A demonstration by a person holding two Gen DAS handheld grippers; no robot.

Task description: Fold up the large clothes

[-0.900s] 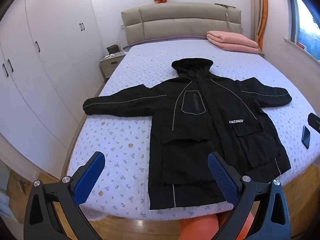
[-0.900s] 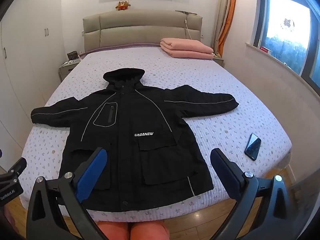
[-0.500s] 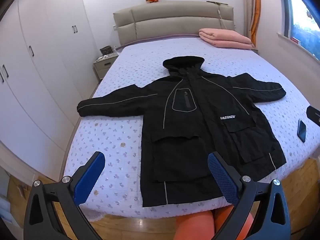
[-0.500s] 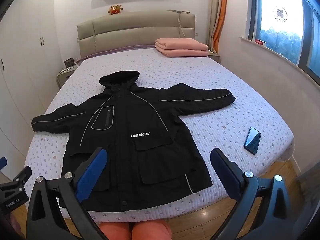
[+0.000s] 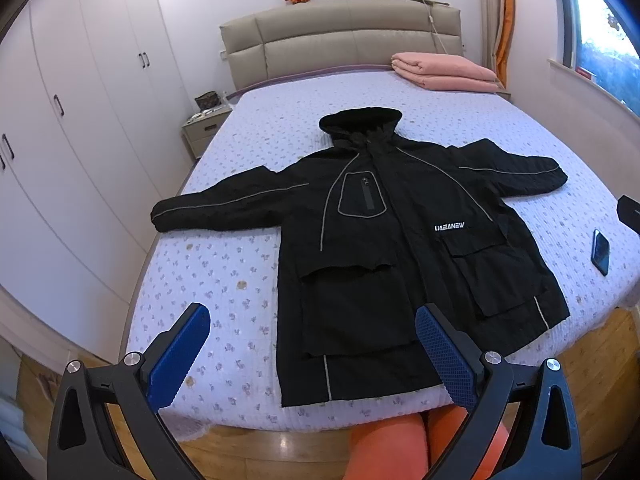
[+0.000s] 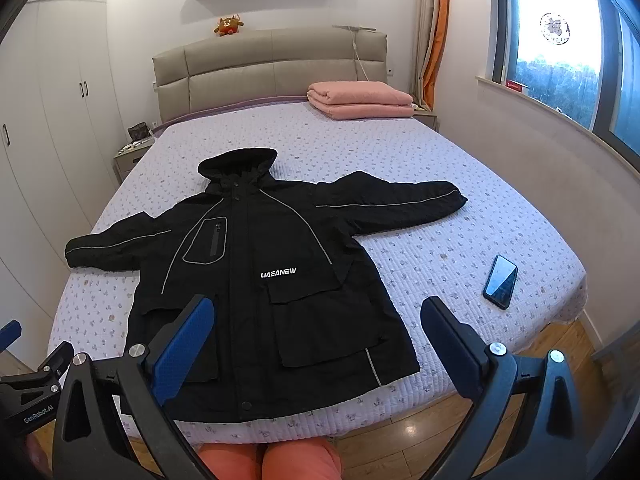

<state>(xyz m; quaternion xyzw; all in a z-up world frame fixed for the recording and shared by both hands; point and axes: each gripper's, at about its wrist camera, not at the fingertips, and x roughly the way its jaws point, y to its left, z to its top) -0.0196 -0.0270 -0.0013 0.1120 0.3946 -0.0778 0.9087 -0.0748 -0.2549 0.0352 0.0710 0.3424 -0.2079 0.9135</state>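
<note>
A large black hooded jacket (image 5: 384, 240) lies flat and face up on the bed, both sleeves spread out sideways, hem at the near edge. It also shows in the right wrist view (image 6: 260, 272). My left gripper (image 5: 312, 356) is open and empty, held above the bed's foot over the jacket's lower left hem. My right gripper (image 6: 316, 344) is open and empty, held above the jacket's lower right hem. Neither touches the jacket.
A black phone (image 6: 500, 280) lies on the lilac quilt (image 5: 220, 280) right of the jacket. A folded pink blanket (image 6: 360, 100) sits by the headboard. White wardrobes (image 5: 80, 120) stand on the left, a nightstand (image 5: 204, 124) beside the bed. The person's orange-clad legs (image 6: 268, 460) are below.
Both grippers have shifted slightly in view angle above the bed's foot, staying open. The jacket has not moved.
</note>
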